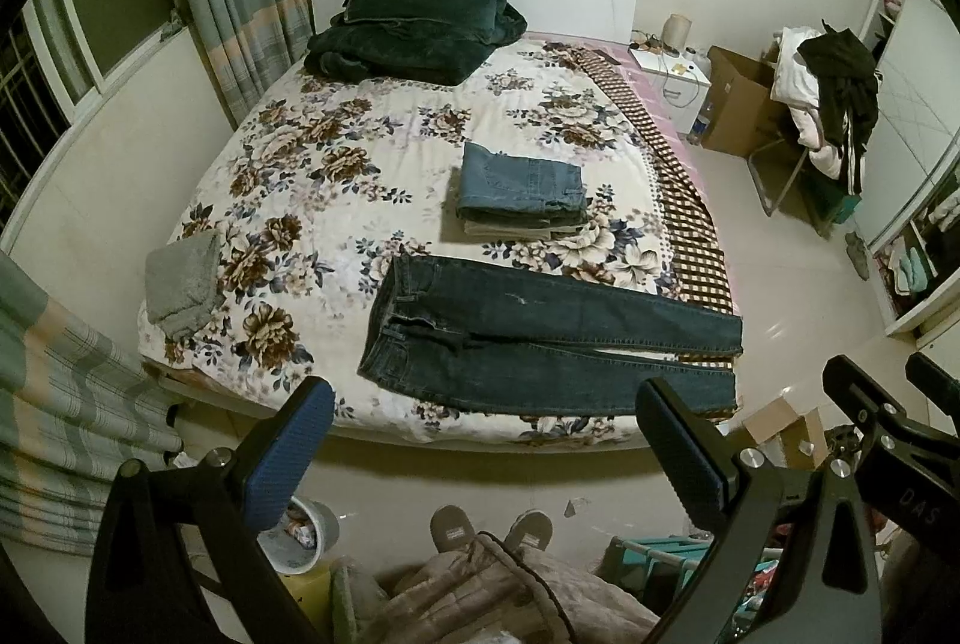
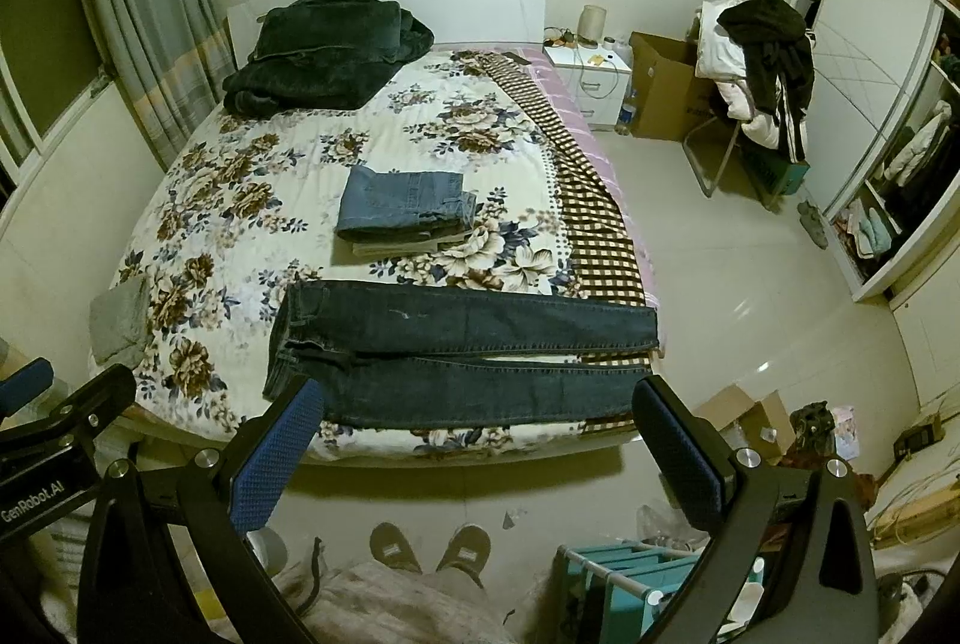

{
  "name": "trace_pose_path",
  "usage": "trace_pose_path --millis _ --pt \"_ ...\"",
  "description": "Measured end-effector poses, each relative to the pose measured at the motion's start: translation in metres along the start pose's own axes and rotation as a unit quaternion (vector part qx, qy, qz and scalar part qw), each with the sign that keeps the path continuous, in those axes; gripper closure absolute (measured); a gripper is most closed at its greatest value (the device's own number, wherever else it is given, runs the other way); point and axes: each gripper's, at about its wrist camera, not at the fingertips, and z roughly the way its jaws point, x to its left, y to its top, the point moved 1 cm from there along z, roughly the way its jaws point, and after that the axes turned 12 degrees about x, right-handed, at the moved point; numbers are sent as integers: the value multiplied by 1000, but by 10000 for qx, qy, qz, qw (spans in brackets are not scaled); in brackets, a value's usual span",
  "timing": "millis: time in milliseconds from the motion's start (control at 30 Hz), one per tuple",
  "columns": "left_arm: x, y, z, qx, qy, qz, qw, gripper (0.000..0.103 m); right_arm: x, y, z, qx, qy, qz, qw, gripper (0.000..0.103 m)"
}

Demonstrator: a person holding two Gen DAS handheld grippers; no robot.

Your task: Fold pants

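The jeans (image 1: pixel 540 338) (image 2: pixel 462 350) lie flat across the near end of the bed (image 1: pixel 336 176) (image 2: pixel 240 200), dark indigo denim, waistband to the left and both legs running right, side by side with a narrow gap between them; the cuffs reach the bed's right edge over a brown checked blanket (image 1: pixel 666 170) (image 2: pixel 594 224). A small pale scuff marks the far leg's thigh. Just beyond the jeans sits a stack (image 1: pixel 522 191) (image 2: pixel 408 209) of folded pants, lighter blue denim on top of a beige pair. The quilt is white with large brown and blue flowers. A grey fuzzy cloth (image 1: pixel 183 281) (image 2: pixel 120 317) lies at the bed's left corner, and a heap of dark plush fabric (image 1: pixel 414 26) (image 2: pixel 330 50) rests against the white headboard.

The left gripper (image 1: pixel 486 446) hangs in the air short of the bed's near edge, its jaws spread wide, holding nothing; the blue ribbed pads (image 1: pixel 288 458) face each other across the jeans' width. The right gripper (image 2: pixel 480 440) is likewise wide apart and empty, not touching the denim.

Below, two grey slippers (image 1: pixel 489 527) (image 2: pixel 429 545) stand on the pale tiled floor.
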Motion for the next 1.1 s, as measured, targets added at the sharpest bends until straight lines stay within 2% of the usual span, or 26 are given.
trace_pose_path --millis 467,567,600,800,1100 --pt "2 -1 0 2 -28 1 10000 0 -2 2 -4 -20 -5 -11 10000 0" --pt "-11 1 -3 -14 -31 15 10000 0 -1 2 -4 -14 -5 -2 10000 0" --pt "-5 0 -1 -12 -36 4 10000 0 -1 2 -4 -16 -6 3 10000 0" --pt "-26 16 -11 -41 -40 22 10000 0 -1 2 -5 -8 9 10 10000 0" --pt "-28 21 -8 -20 -76 45 10000 0 -5 6 1 69 21 88 9999 0"
